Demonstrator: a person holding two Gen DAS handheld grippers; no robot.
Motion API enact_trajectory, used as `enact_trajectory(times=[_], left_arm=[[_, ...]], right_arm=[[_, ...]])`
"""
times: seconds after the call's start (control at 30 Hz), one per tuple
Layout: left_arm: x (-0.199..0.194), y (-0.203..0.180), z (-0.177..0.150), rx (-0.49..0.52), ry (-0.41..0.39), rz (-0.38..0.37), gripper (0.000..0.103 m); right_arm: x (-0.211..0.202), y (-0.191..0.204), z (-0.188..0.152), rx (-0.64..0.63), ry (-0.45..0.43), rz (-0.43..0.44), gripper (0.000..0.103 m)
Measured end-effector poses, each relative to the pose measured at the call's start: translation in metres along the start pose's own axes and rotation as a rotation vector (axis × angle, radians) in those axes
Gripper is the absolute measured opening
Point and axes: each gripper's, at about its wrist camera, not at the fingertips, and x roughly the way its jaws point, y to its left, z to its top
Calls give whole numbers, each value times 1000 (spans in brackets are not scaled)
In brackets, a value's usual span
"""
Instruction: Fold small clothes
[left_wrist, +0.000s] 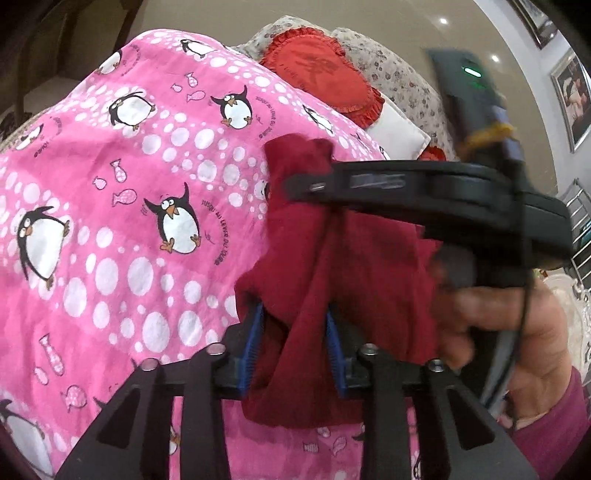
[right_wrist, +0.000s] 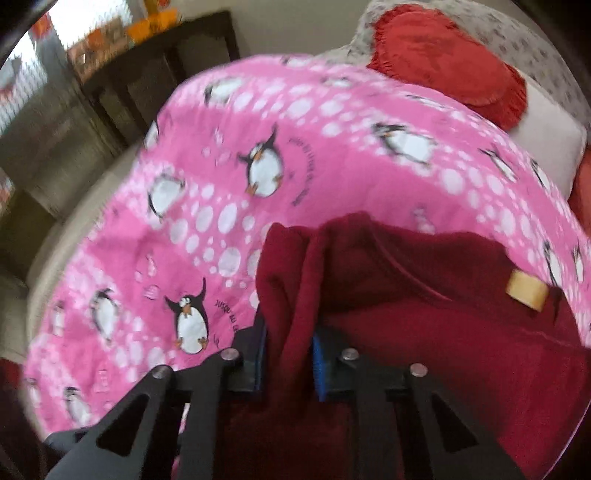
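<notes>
In the left wrist view, the left gripper (left_wrist: 295, 347) has its two blue pads (left_wrist: 254, 343) clenched on a bunch of the dark red garment (left_wrist: 332, 280), which fills the gap between them and hangs down below the fingers. The garment is lifted above the pink sheet (left_wrist: 122, 206) with the penguin print and white dots. Across the upper part of the garment comes the right gripper (left_wrist: 295, 186), seen from the side; its black fingers reach in from the right and nip the top fold of the cloth. Behind it a hand (left_wrist: 509, 332) with a dark pink sleeve (left_wrist: 554, 439) holds the handle. At the far edge of the sheet lie a red heart cushion (left_wrist: 325, 77) with a frill and flowered pillows (left_wrist: 402, 81). In the right wrist view, which is rather blurred, the right gripper (right_wrist: 290, 354) is grasping a vertical fold of the garment (right_wrist: 424, 295) between its blue pads (right_wrist: 318, 363). The rest of the cloth spreads to the right over the sheet (right_wrist: 258, 129), and a small tan label (right_wrist: 526, 291) shows on it. The cushion (right_wrist: 443, 62) is at the top right, and dark furniture (right_wrist: 155, 62) stands at the back left.
</notes>
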Motion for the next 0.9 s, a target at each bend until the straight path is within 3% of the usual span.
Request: enact_trajectory(times=[0.13,0.3,0.4,0.57,0.63,0.77,0.87,0.9], left_arm=[[-9,-8,-7,59,5,41,37],[-7,-12,-23,70,5,92,38],[-8,-9,-24,49,-5,73,38],[6,-26,-26,127,27,62,38],[5,-30,-26,117,10,53,21],[-4,-36,-28,112,-25,1,9],[-6,-38,-29,123,-39,-6,2],[-5,-39,-27,123,-40,-7,0]], right_arm=[[-30,-20,-10,42,-45,65,17],[-47,-30,-14,65,-69,105,17],[-55,-33,-17,73,-76,116,17],[-61,-47,-22,121,-89,159,17],[-61,-53,-23,146,-88,170,17],[-58,-53,-23,133,-88,145,18],[-50,-46,-17,107,-71,135,22],[-48,-43,-14,101,-65,128,27]])
